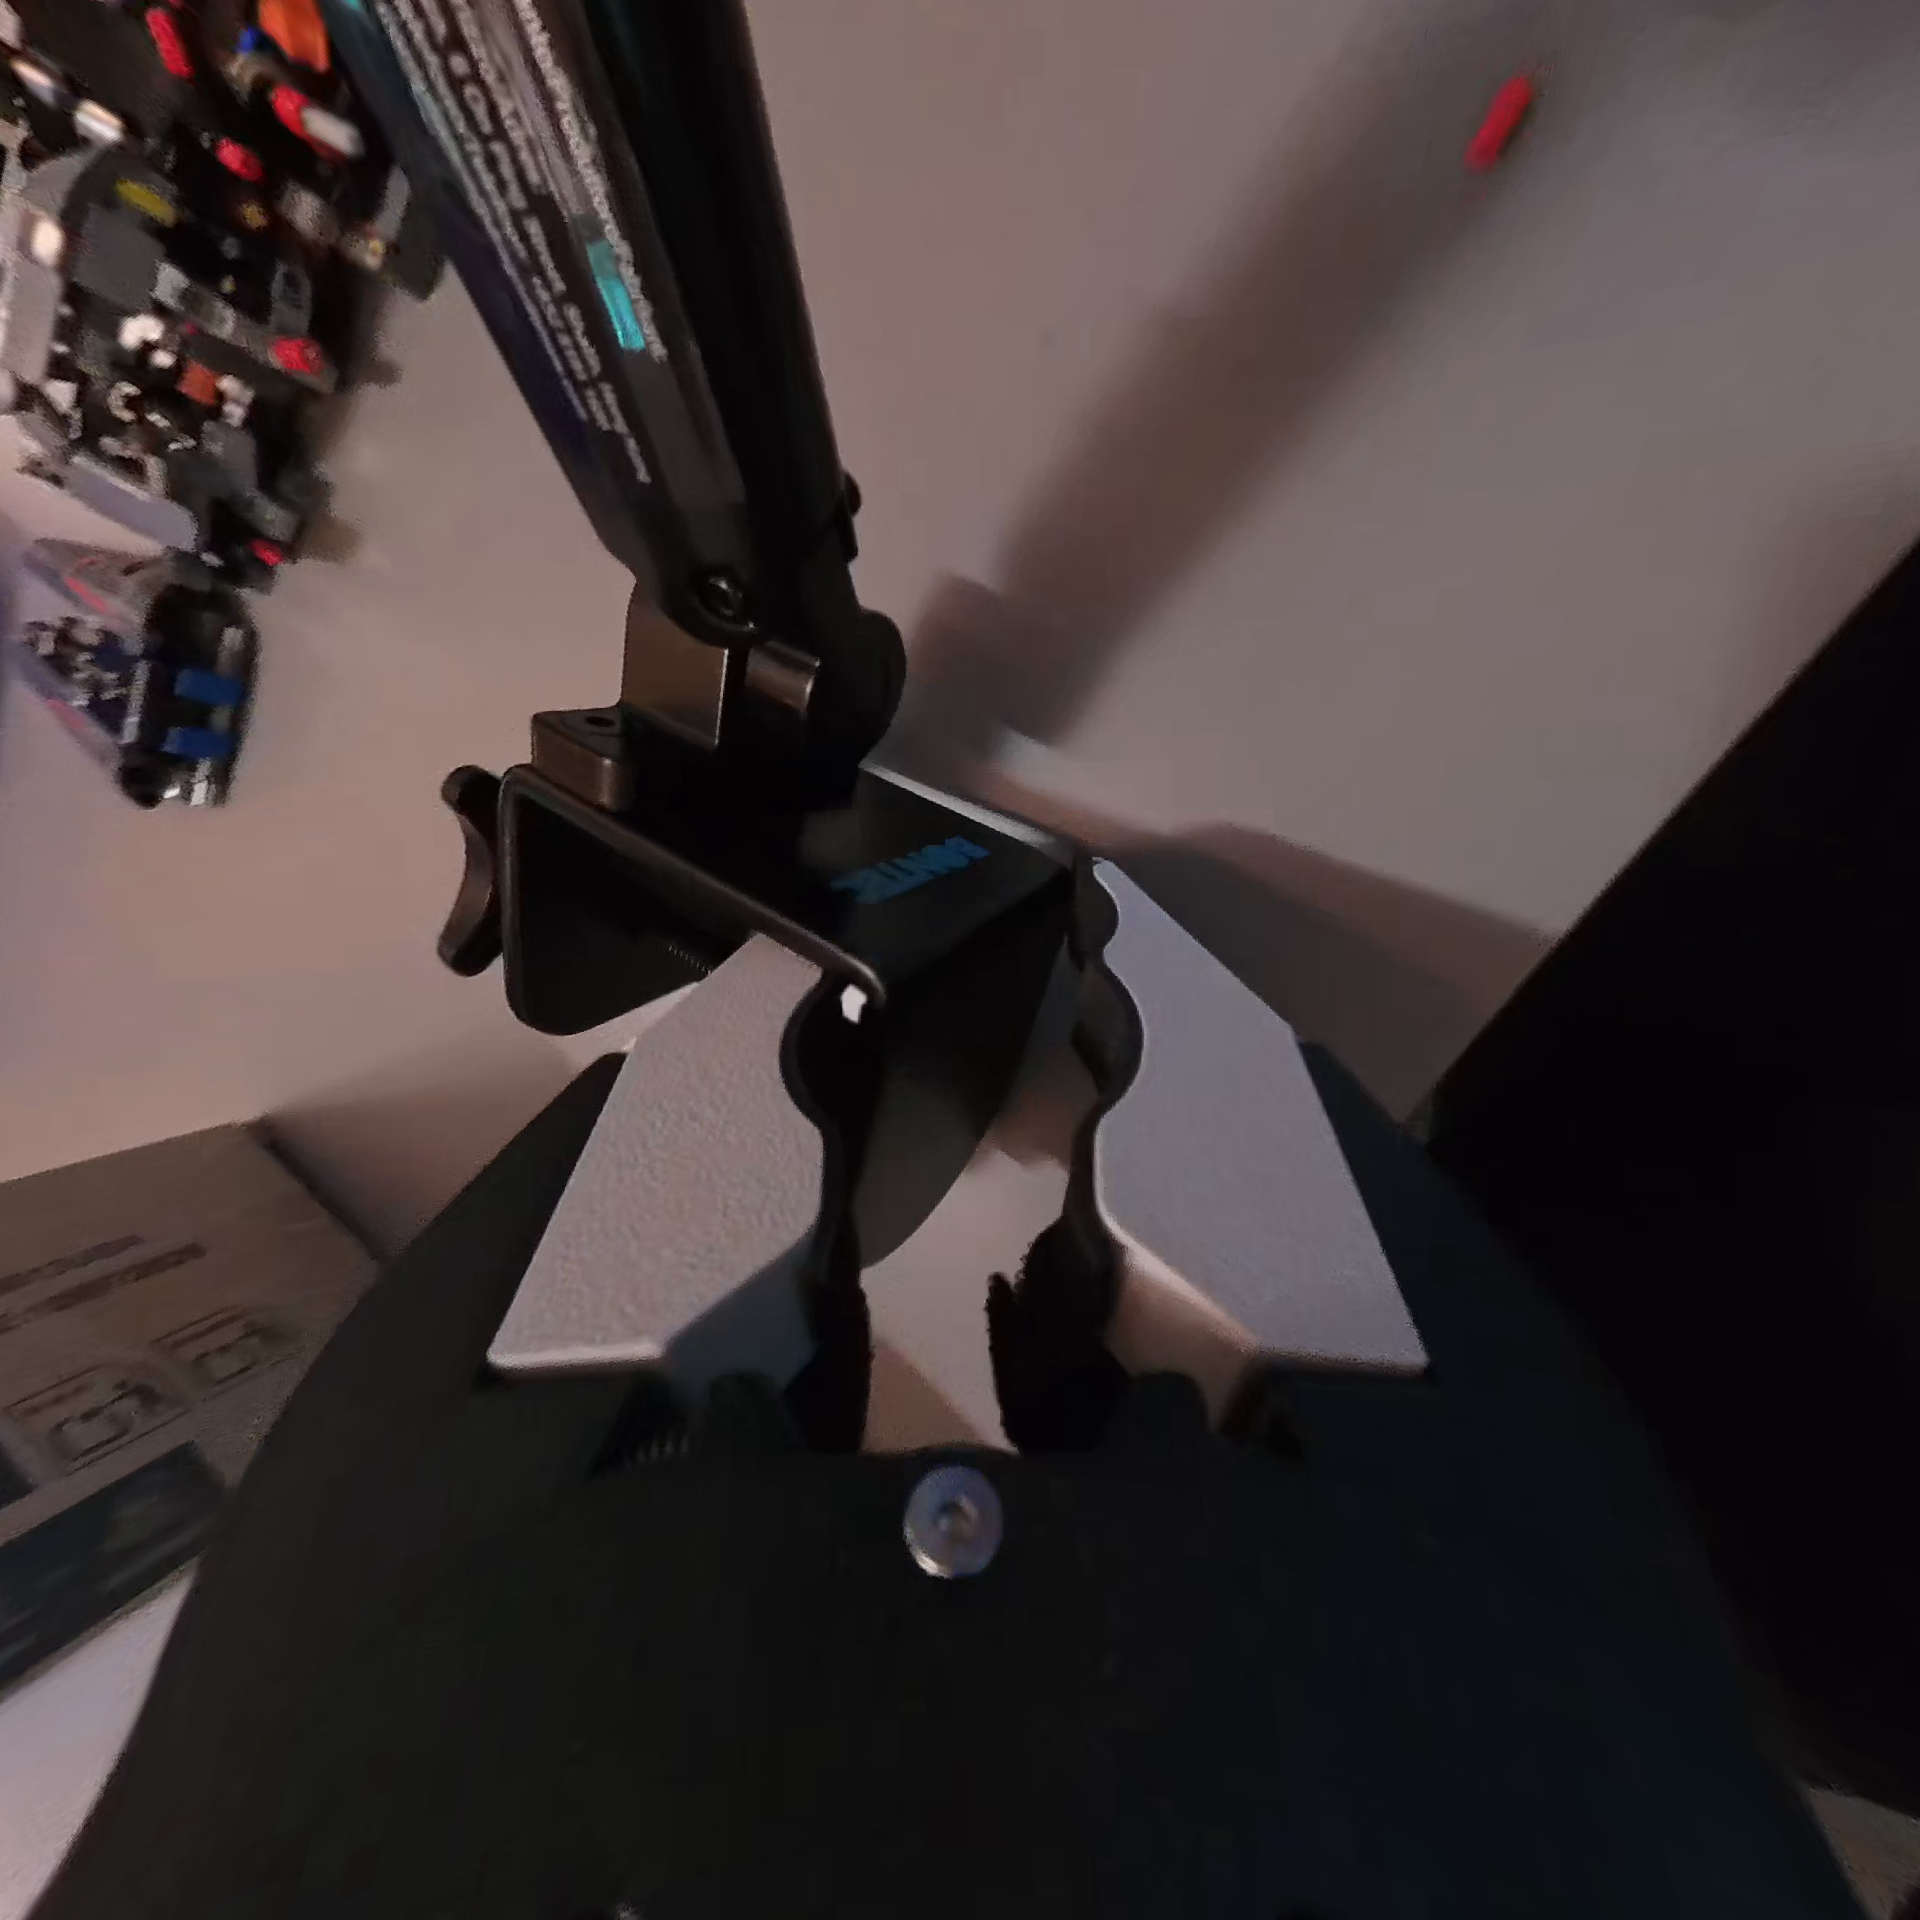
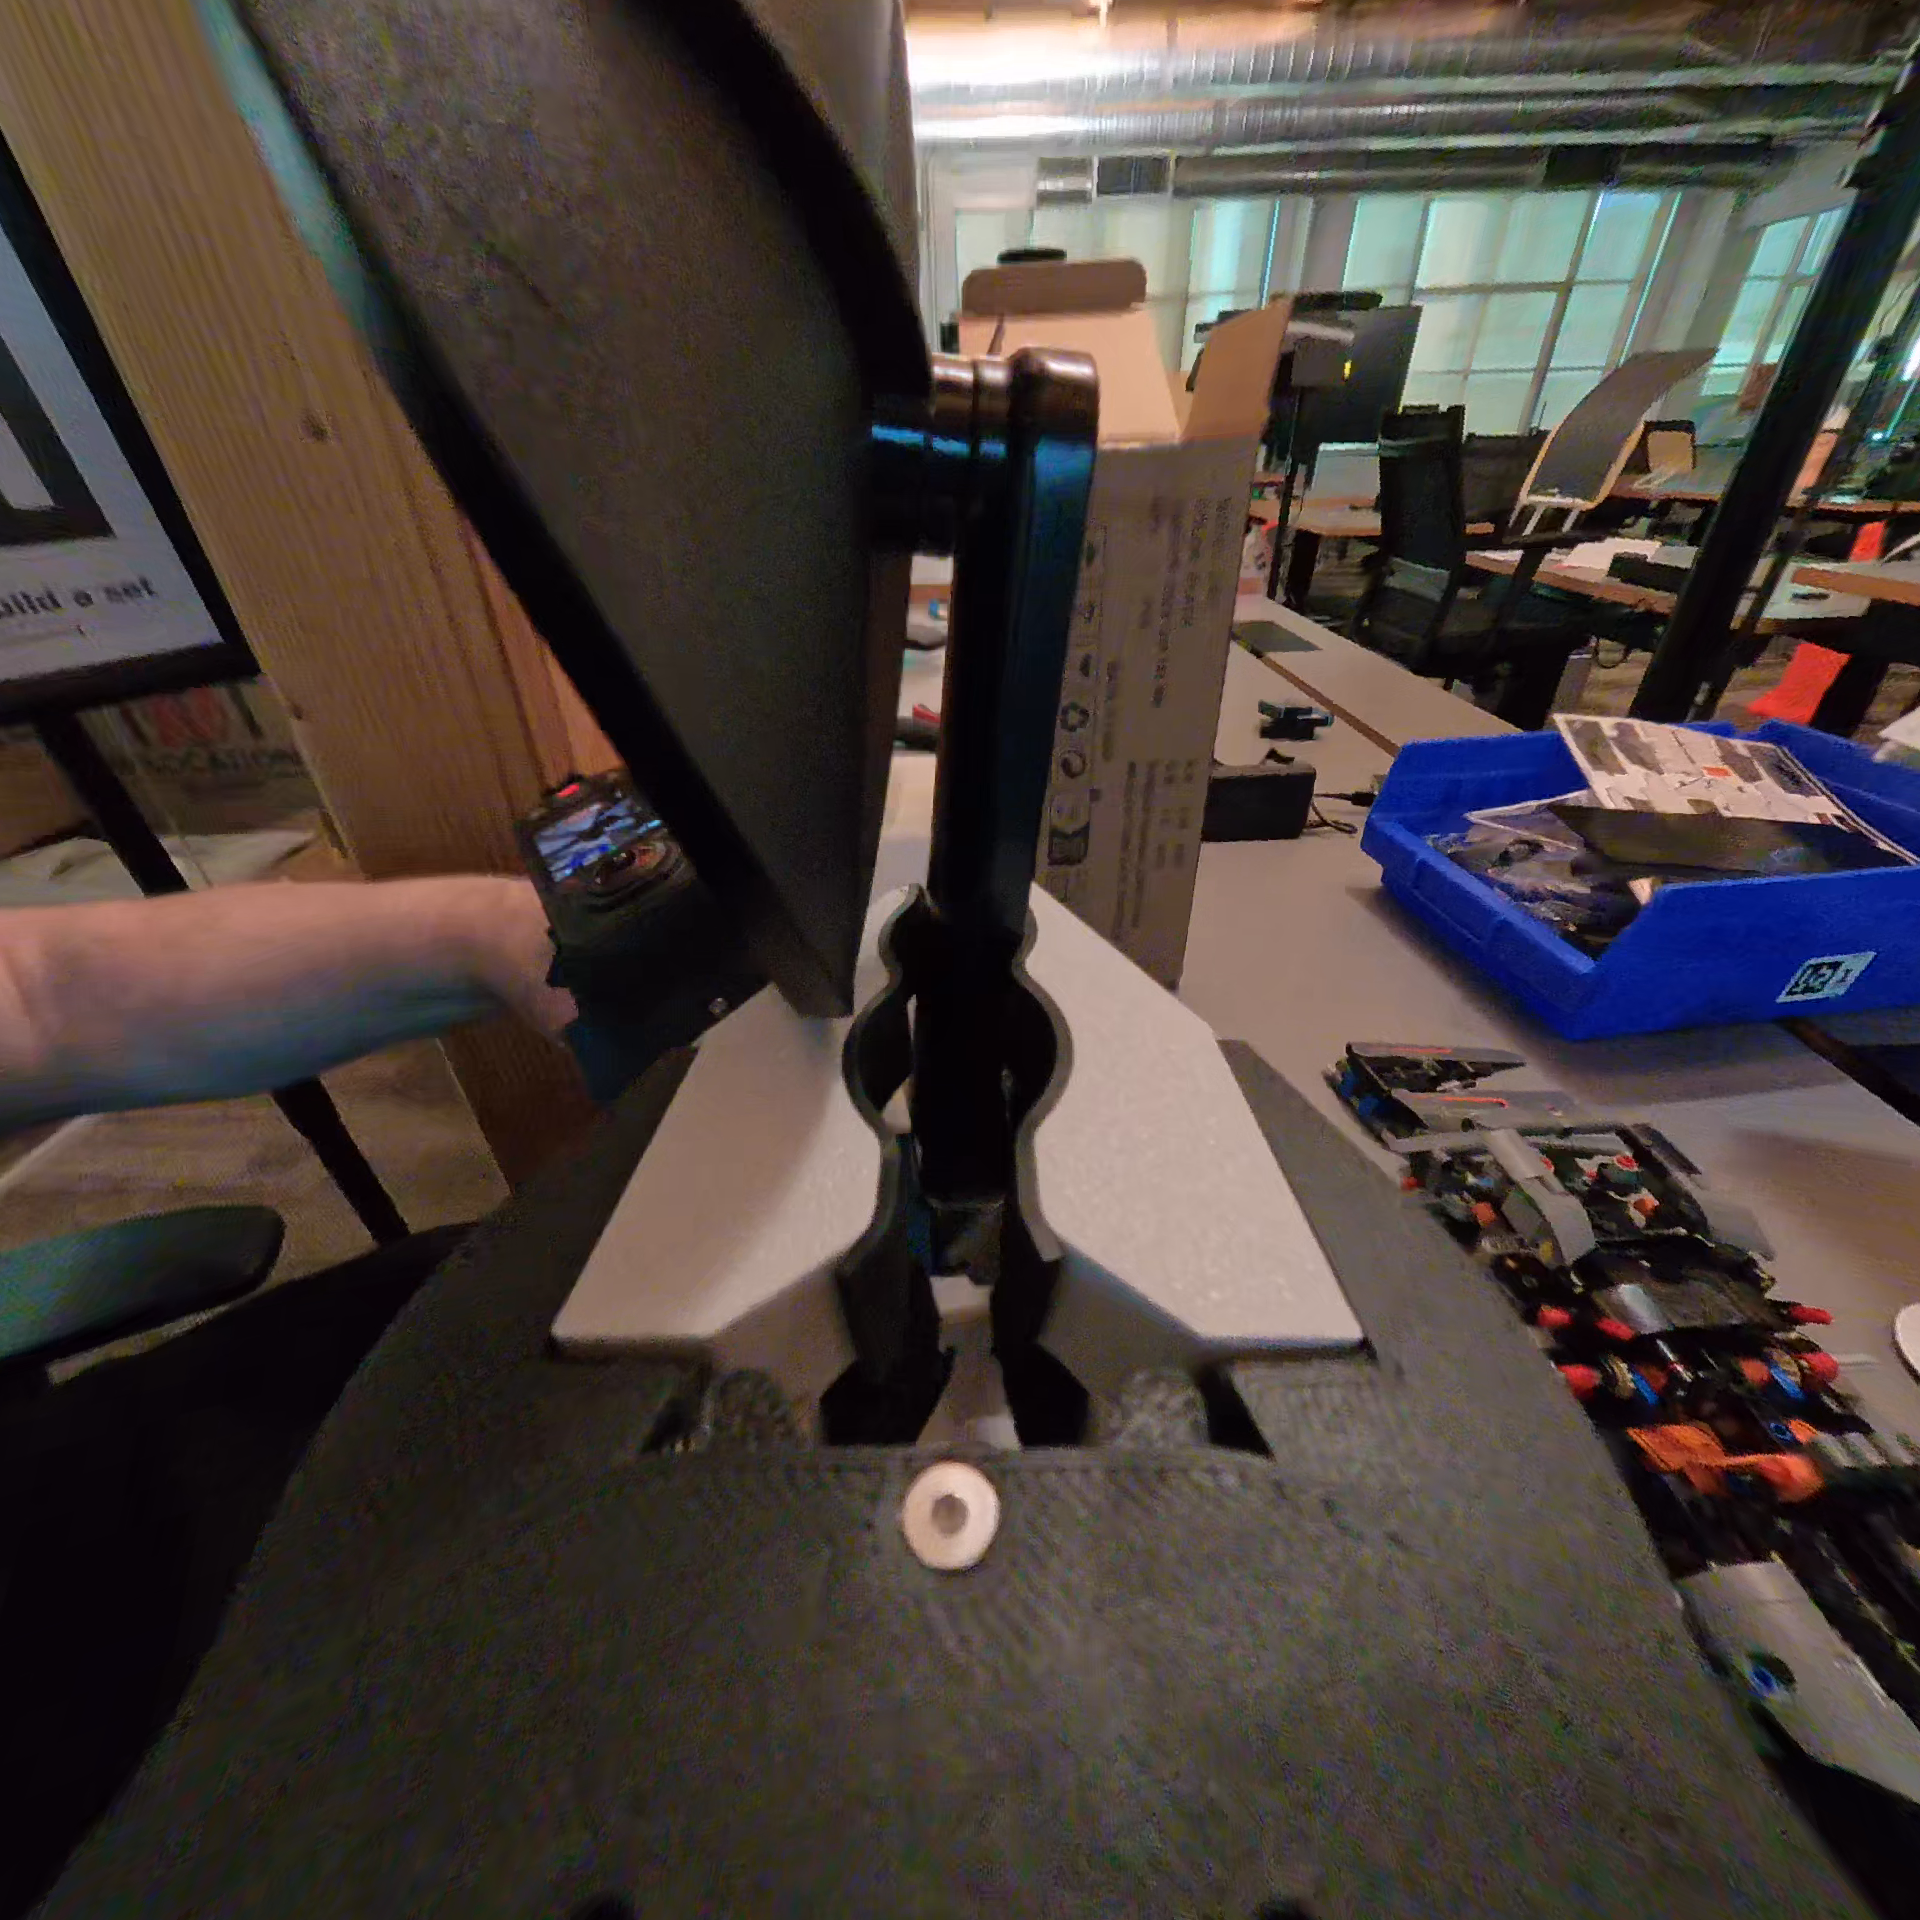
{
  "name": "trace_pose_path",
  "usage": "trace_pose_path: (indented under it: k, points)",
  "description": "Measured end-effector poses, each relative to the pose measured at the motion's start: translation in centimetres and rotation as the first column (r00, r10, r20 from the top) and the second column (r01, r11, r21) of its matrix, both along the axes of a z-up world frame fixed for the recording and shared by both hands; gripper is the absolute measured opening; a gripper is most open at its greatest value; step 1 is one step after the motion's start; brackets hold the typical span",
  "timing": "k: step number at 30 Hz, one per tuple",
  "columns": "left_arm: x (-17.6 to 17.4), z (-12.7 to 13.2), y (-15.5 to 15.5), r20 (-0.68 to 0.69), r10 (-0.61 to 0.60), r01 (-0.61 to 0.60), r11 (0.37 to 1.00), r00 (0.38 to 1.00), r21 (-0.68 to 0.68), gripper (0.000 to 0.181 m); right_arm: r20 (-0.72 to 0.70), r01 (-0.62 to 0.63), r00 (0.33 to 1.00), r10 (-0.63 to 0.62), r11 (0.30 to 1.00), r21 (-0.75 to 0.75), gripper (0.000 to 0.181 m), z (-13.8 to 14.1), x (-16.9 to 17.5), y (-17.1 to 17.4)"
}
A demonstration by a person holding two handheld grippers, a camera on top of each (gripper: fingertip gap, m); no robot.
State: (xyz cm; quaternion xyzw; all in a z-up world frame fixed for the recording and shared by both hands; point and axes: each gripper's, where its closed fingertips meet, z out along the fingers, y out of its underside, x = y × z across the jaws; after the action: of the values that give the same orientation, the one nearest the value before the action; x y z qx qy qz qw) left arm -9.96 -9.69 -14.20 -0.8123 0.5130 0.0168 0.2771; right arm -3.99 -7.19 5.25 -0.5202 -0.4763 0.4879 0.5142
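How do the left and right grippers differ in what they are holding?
The left gripper grips a boxy black clamp bracket with a side knob. The right gripper grips a slim, upright black bar. The left gripper's jaws stand wider apart around the bracket, while the right gripper's jaws are almost closed on the bar. Both have pale fingers with dark inner pads, and both hold black hardware.

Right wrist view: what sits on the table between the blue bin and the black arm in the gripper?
An open cardboard box stands there, seen in the right wrist view.
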Motion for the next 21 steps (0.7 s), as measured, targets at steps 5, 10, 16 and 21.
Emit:
trace_pose_path:
  k: [5, 10, 16, 21]
  points:
    - [3.1, 1.3, -1.6, 0.308, 0.002, 0.065, 0.976, 0.951, -0.208, 0.025, -0.101, -0.012, 0.995, 0.008, 0.999, -0.046, 0.008, 2.8, 0.2, 0.3]
    - [4.4, 2.2, -2.1, 0.413, 0.01, 0.109, 0.959, 0.911, -0.263, 0.022, -0.166, -0.017, 0.986, 0.002, 0.996, -0.089, 0.006, 4.2, 0.2, 1.0]
    - [6.0, 4.3, -2.6, 0.588, 0.004, 0.17, 0.956, 0.809, -0.24, 0.019, -0.247, -0.02, 0.969, -0.006, 0.994, -0.106, 0.009, 6.6, 1.5, 1.2]
    - [7.1, 7.2, -2.7, 0.741, -0.006, 0.199, 0.965, 0.671, -0.173, 0.019, -0.355, -0.006, 0.934, -0.045, 0.99, -0.141, 0.009, 8.8, 4.6, 1.8]
